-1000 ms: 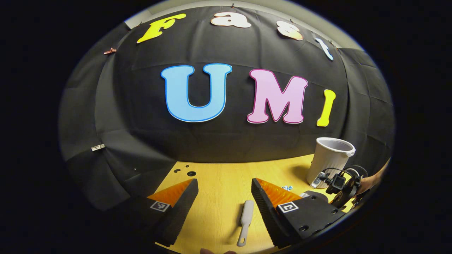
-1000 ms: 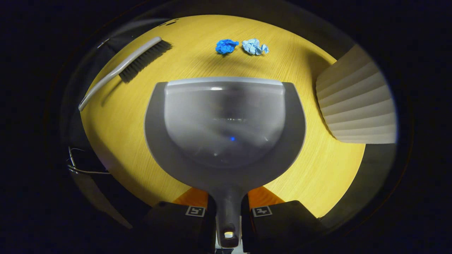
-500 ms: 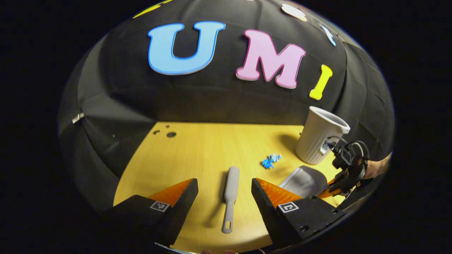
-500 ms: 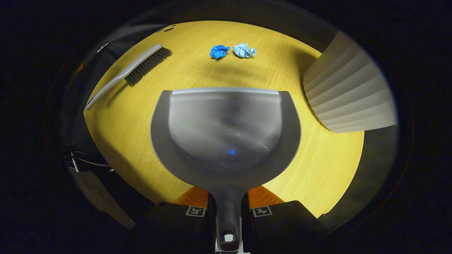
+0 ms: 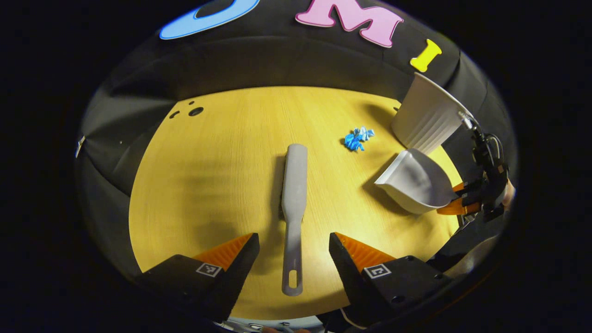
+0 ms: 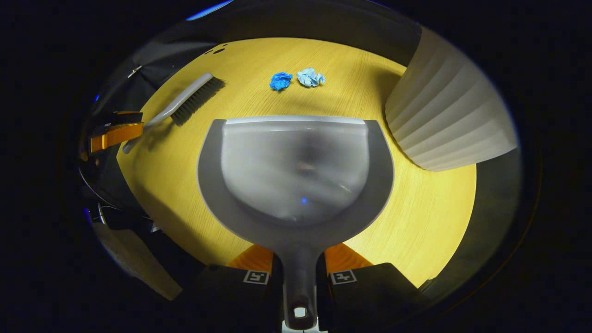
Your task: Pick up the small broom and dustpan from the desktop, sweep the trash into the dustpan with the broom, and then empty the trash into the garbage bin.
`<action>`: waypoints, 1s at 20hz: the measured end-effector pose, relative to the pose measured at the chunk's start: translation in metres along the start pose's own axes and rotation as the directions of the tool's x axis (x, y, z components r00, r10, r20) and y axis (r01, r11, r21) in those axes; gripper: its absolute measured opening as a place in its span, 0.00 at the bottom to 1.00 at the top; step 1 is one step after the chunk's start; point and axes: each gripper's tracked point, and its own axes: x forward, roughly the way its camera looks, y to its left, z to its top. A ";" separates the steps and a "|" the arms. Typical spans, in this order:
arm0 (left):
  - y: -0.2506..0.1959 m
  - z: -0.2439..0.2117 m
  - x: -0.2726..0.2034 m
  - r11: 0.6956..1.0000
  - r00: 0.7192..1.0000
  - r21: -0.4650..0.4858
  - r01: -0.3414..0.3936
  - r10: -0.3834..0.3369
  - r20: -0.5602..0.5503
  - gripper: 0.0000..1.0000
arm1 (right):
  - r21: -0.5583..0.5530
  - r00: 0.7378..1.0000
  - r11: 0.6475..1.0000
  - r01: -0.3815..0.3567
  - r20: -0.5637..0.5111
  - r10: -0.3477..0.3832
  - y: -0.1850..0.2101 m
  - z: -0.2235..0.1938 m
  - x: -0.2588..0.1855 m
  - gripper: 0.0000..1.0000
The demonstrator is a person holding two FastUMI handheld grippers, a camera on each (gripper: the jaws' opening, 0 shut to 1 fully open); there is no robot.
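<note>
A small grey broom point(image 5: 294, 194) lies on the yellow desktop point(image 5: 217, 185), its handle end between the fingers of my open left gripper point(image 5: 294, 252), which hovers over it without touching. From the right gripper view the broom point(image 6: 185, 101) lies at the far left, bristles down. My right gripper point(image 6: 298, 266) is shut on the handle of the grey dustpan point(image 6: 296, 171), held just above the desk. Two crumpled blue paper balls point(image 6: 296, 79) lie beyond the dustpan's lip. In the left gripper view the paper point(image 5: 358, 138) sits near the dustpan point(image 5: 414, 180).
A white ribbed garbage bin point(image 5: 428, 119) stands at the desk's far right, close to the dustpan; in the right gripper view the bin point(image 6: 444, 115) rises at the right. Small holes point(image 5: 194, 111) mark the desk's far left corner. Black cloth walls surround the desk.
The left gripper has tilted down and come in over the broom, so the handle now lies between its open fingers. The dustpan stays gripped and has shifted slightly back from the paper.
</note>
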 end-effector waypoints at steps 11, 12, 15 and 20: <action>0.006 -0.012 0.043 0.999 0.986 0.044 -0.021 0.028 -0.166 0.78 | 0.015 1.000 1.000 -0.002 0.014 0.001 -0.008 -0.009 -0.008 0.33; 0.007 -0.014 0.045 0.999 0.983 0.047 -0.024 0.032 -0.181 0.75 | 0.017 1.000 1.000 -0.002 0.015 0.001 -0.009 -0.009 -0.007 0.33; 0.007 -0.023 0.052 0.998 0.972 0.052 -0.023 0.035 -0.232 0.67 | 0.022 1.000 1.000 -0.006 0.012 0.006 -0.010 -0.010 -0.007 0.33; 0.004 -0.032 0.059 0.999 0.957 0.040 0.008 0.003 -0.291 0.30 | 0.032 1.000 0.999 -0.007 0.023 0.007 -0.010 -0.009 -0.008 0.33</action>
